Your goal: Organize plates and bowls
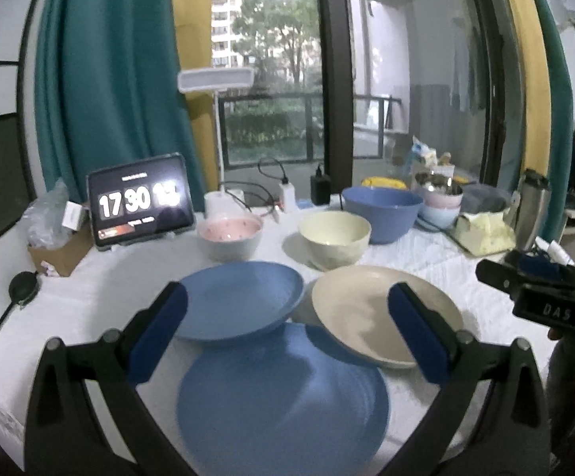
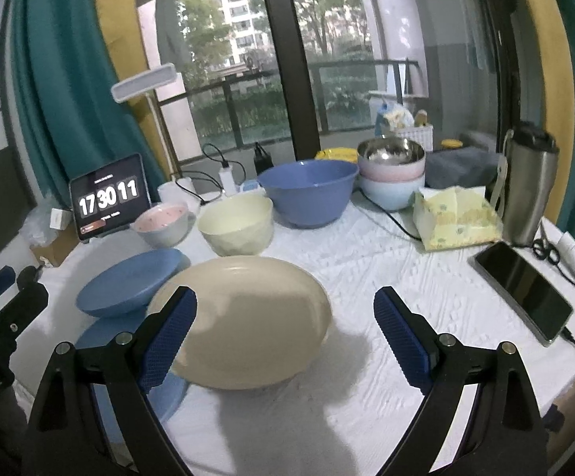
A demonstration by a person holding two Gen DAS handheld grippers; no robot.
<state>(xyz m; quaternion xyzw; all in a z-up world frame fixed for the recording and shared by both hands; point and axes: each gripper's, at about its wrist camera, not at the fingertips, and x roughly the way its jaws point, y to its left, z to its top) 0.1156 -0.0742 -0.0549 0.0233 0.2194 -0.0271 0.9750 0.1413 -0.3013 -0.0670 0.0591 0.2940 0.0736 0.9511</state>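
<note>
Plates lie straight ahead of both tools, and that is what the next move turns on. The cream plate (image 2: 248, 321) sits directly in front of the right hand-held gripper (image 2: 285, 333), partly between its blue pads (image 2: 168, 341), with the far rim tilted up and the near edge overlapping a flat blue plate (image 2: 101, 335) on the bench (image 2: 386, 277). A round plate has no long axis to speak of, so the approach depends only on which rim faces the tool; here the near rim does. The right hand-held gripper stands wide, holding nothing.

The left hand-held gripper (image 1: 287, 329) is also spread wide and empty. Just below and ahead of it lies the flat blue plate (image 1: 283, 396), and beyond that a second blue plate (image 1: 240, 301) rests tilted on it, touching the cream plate (image 1: 367, 309) to its right. I judge the left tool nearer the blue pair and the right tool nearer the cream one.

All three plates look smooth, matte and shallow (likely light plastic, though I cannot be sure), so a rim pinch could slip. Farther ahead stand a pink bowl (image 1: 230, 236), a cream bowl (image 1: 333, 238) and a large blue bowl (image 1: 382, 212), set apart from the plates.
</note>
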